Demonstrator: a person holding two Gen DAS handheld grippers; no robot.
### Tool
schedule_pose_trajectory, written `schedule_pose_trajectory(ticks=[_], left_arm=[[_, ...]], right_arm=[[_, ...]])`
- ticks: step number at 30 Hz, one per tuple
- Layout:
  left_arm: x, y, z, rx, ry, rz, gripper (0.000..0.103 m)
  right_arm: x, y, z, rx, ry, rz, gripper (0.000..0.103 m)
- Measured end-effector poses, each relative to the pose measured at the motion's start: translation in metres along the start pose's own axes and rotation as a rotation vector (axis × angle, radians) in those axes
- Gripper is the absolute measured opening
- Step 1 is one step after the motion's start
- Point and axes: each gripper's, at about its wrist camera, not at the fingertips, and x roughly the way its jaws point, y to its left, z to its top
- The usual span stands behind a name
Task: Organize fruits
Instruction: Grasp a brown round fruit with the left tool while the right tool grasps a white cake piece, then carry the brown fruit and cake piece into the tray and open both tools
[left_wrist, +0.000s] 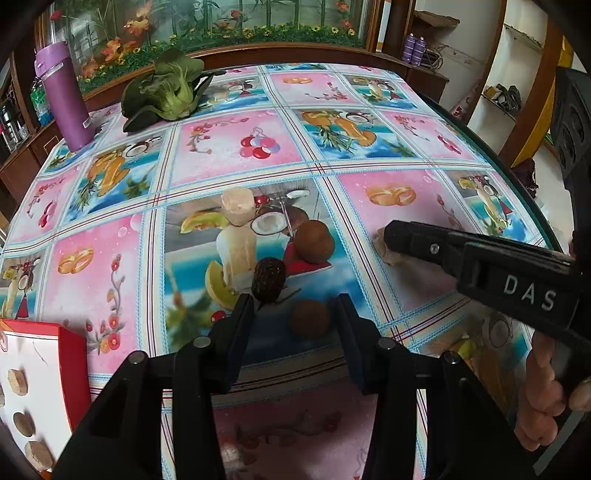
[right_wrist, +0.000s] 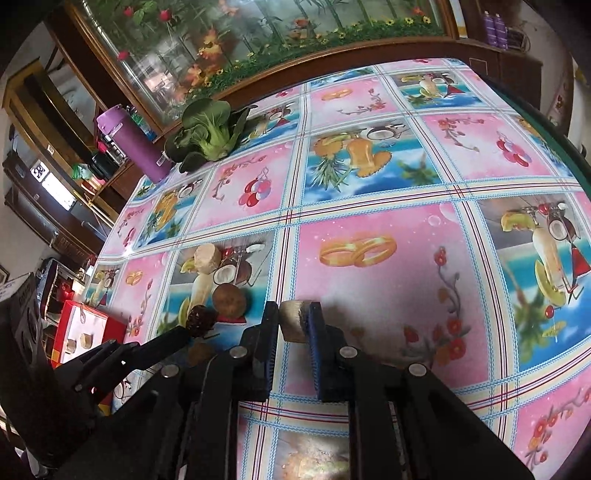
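The right gripper (right_wrist: 293, 321) pinches a pale fruit chunk (right_wrist: 291, 325) on the tablecloth (right_wrist: 369, 295), right of the brown round fruit (left_wrist: 309, 317). That fruit sits between the spread left gripper (left_wrist: 295, 310) fingers.

Two round brown fruits (left_wrist: 314, 242), a dark wrinkled fruit (left_wrist: 268, 276) and a pale cut chunk (left_wrist: 238, 205) lay clustered on the tablecloth.
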Motion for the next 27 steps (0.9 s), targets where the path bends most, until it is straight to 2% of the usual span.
schedule_pose_trajectory(ticks=[1, 4, 8, 19, 21, 27], left_arm=[[0.0, -0.001, 0.0, 0.0, -0.003, 0.002, 0.047], [0.0, -0.001, 0.0, -0.006, -0.01, -0.004, 0.034], [0.0, -0.002, 0.001, -0.012, -0.014, -0.014, 0.024], [-0.009, 0.004, -0.006, -0.051, -0.04, 0.002, 0.023], [-0.017, 0.006, -0.009, -0.048, -0.055, 0.028, 0.023], [-0.052, 0.022, -0.022, -0.088, -0.123, 0.044, 0.023]], right_arm=[[0.001, 0.001, 0.0, -0.002, 0.005, -0.001, 0.016], [0.002, 0.001, -0.001, -0.009, 0.008, -0.007, 0.016], [0.002, 0.002, -0.001, -0.011, 0.009, -0.009, 0.016], [0.002, 0.002, -0.003, -0.016, 0.008, -0.007, 0.016], [0.002, 0.005, -0.003, -0.03, 0.007, -0.014, 0.016], [0.002, 0.014, -0.008, -0.072, -0.017, -0.056, 0.015]])
